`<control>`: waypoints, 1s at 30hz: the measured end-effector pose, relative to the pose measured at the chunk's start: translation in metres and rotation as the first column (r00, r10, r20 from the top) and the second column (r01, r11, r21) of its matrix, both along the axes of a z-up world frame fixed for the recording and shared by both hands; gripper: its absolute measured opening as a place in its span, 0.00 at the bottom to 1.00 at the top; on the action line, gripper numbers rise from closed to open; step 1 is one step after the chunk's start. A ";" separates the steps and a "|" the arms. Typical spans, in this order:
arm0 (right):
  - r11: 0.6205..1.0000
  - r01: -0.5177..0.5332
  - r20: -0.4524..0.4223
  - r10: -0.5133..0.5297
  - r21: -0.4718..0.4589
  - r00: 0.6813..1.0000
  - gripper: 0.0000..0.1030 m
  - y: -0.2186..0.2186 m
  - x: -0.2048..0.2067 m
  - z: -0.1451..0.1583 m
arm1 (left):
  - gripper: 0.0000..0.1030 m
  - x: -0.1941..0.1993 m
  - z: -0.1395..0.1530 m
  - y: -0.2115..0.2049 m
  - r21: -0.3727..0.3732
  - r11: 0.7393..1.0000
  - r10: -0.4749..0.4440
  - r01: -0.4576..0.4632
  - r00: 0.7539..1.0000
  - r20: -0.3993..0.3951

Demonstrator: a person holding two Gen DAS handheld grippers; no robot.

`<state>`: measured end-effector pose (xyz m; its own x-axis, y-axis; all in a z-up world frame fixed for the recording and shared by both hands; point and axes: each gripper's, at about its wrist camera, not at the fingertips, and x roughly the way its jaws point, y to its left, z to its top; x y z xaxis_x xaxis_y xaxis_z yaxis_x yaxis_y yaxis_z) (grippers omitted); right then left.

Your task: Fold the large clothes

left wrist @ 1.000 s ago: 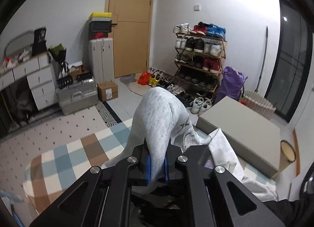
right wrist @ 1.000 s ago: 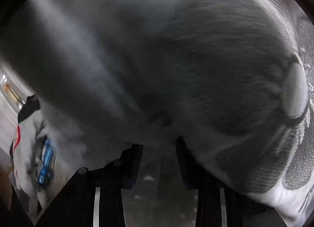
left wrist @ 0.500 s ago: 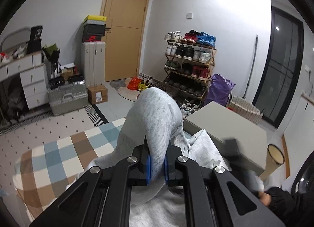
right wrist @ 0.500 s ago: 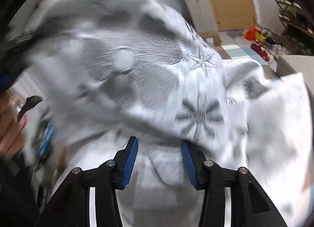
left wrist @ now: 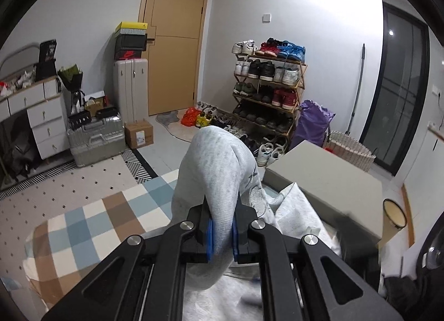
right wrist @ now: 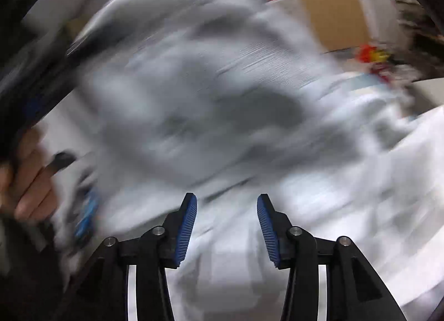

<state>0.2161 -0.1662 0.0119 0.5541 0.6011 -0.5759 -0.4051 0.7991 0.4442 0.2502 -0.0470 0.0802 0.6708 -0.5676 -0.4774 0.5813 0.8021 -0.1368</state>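
From the left wrist view we see free floor to the left and far side: a blue, brown and white checked blanket point(left wrist: 91, 226) spreads at near left, its edge rounding off toward a pale dotted rug point(left wrist: 63, 182). To the right the room is tighter, with a flat grey rectangular box point(left wrist: 322, 182) just beside the cloth and a wooden shoe rack point(left wrist: 266, 93) by the far wall next to the tan door point(left wrist: 174, 38). That view gives us the room sharply; the right wrist view is badly blurred and shows mostly fabric, plus a bare hand point(right wrist: 30, 179) at the left edge. The light grey knitted garment with dark star prints point(left wrist: 213, 171) rises in a hump directly ahead of the left tongs point(left wrist: 221, 233), whose blue pads are clamped tight on a fold of it, the rest trailing down to the right and under the tool. In the right wrist view the same garment point(right wrist: 194, 93) fills the frame ahead of and above the right tongs point(right wrist: 227, 224), whose jaws are opening, about halfway apart, with pale cloth behind the gap but nothing pressed between the pads.
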 end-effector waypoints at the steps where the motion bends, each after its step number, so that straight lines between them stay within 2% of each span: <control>1: 1.000 -0.014 0.029 0.014 -0.009 0.999 0.44 0.005 -0.002 0.003 | 0.05 -0.003 0.000 0.000 -0.007 1.000 -0.001 0.001 1.000 -0.002; 3: 1.000 0.000 0.058 0.001 -0.022 0.998 0.42 0.002 -0.010 0.012 | 0.05 -0.017 -0.003 0.000 -0.009 1.000 -0.009 0.009 1.000 0.003; 6: 0.992 0.105 0.026 -0.104 -0.067 0.994 0.44 -0.044 -0.020 0.014 | 0.05 -0.059 -0.015 -0.005 0.014 0.999 -0.038 0.037 0.997 0.073; 9: 0.969 0.213 0.022 -0.212 -0.125 0.977 0.49 -0.097 -0.039 0.010 | 0.05 -0.110 -0.050 -0.022 0.119 0.985 -0.138 0.123 0.983 0.124; 12: 0.959 0.272 -0.021 -0.274 -0.079 0.961 0.49 -0.135 -0.047 0.012 | 0.05 -0.136 -0.098 -0.042 0.219 0.955 -0.212 0.201 0.977 0.030; 14: 0.954 0.300 -0.028 -0.301 -0.022 0.953 0.49 -0.151 -0.046 0.020 | 0.05 -0.144 -0.127 -0.048 0.248 0.944 -0.213 0.217 0.976 -0.043; 16: 0.958 0.283 -0.036 -0.282 0.034 0.959 0.50 -0.148 -0.042 0.033 | 0.05 -0.144 -0.140 -0.049 0.266 0.942 -0.187 0.204 0.979 -0.087; 18: 0.972 0.222 -0.028 -0.221 0.072 0.975 0.54 -0.133 -0.035 0.047 | 0.06 -0.143 -0.145 -0.048 0.272 0.944 -0.160 0.189 0.979 -0.125; 20: 0.980 0.182 -0.004 -0.182 0.086 0.983 0.61 -0.110 -0.025 0.055 | 0.06 -0.147 -0.143 -0.049 0.288 0.941 -0.146 0.176 0.982 -0.121; 21: 0.981 0.177 -0.013 -0.177 0.084 0.984 0.64 -0.102 -0.017 0.056 | 0.10 -0.150 -0.140 -0.049 0.296 0.939 -0.146 0.175 0.982 -0.117; 25: 0.979 0.206 -0.106 -0.205 -0.010 0.973 0.67 -0.083 0.015 0.026 | 0.27 -0.164 -0.130 -0.038 0.245 0.951 -0.157 0.190 0.976 -0.150; 27: 0.980 0.187 -0.139 -0.194 -0.063 0.971 0.67 -0.074 0.020 0.015 | 0.32 -0.171 -0.128 -0.024 0.208 0.963 -0.137 0.169 0.978 -0.159; 28: 0.977 0.189 -0.139 -0.202 -0.099 0.969 0.60 -0.071 0.019 0.008 | 0.34 -0.174 -0.125 -0.013 0.177 0.975 -0.108 0.136 0.981 -0.158; 29: 0.977 0.187 -0.137 -0.200 -0.102 0.970 0.38 -0.073 0.014 0.006 | 0.36 -0.172 -0.118 0.004 0.133 0.988 -0.058 0.080 0.985 -0.164; 30: 0.979 0.179 -0.137 -0.191 -0.093 0.972 0.25 -0.077 0.011 0.002 | 0.44 -0.168 -0.116 0.014 0.100 0.994 -0.017 0.035 0.985 -0.175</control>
